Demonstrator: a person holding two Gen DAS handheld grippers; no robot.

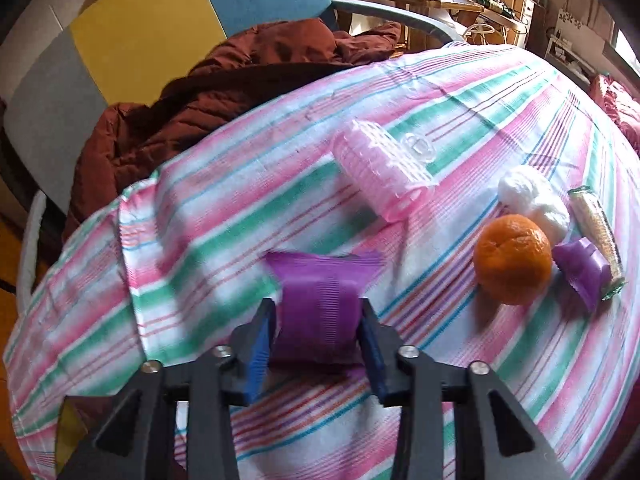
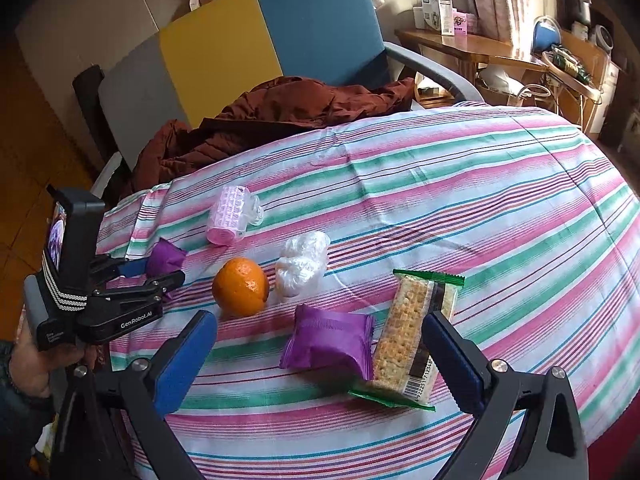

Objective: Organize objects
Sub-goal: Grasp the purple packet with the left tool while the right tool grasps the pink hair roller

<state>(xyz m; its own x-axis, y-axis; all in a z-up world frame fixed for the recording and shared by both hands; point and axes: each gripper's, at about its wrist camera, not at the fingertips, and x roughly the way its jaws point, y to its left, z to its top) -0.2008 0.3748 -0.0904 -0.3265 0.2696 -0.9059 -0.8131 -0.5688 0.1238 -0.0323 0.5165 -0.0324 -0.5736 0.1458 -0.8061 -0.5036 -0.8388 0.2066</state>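
My left gripper [image 1: 318,312] is shut on a purple snack packet [image 1: 318,304], held low over the striped cloth [image 1: 200,220]; the right wrist view shows that gripper [image 2: 160,266] and its packet [image 2: 165,258] at the left edge. My right gripper [image 2: 320,344] stands open above a second purple packet [image 2: 330,342] and a cracker pack with green ends [image 2: 408,336]. An orange [image 2: 240,287], a crumpled clear plastic bag [image 2: 302,264] and a pink roll [image 2: 227,216] lie further back. In the left wrist view the orange [image 1: 512,258], the second packet [image 1: 582,270] and the pink roll [image 1: 382,170] lie to the right.
A dark red jacket [image 2: 280,112] lies on a chair with grey, yellow and blue panels [image 2: 224,52] behind the table. A wooden shelf [image 2: 460,44] with boxes stands at the back right. A hand [image 2: 36,364] holds the left gripper at the table's left edge.
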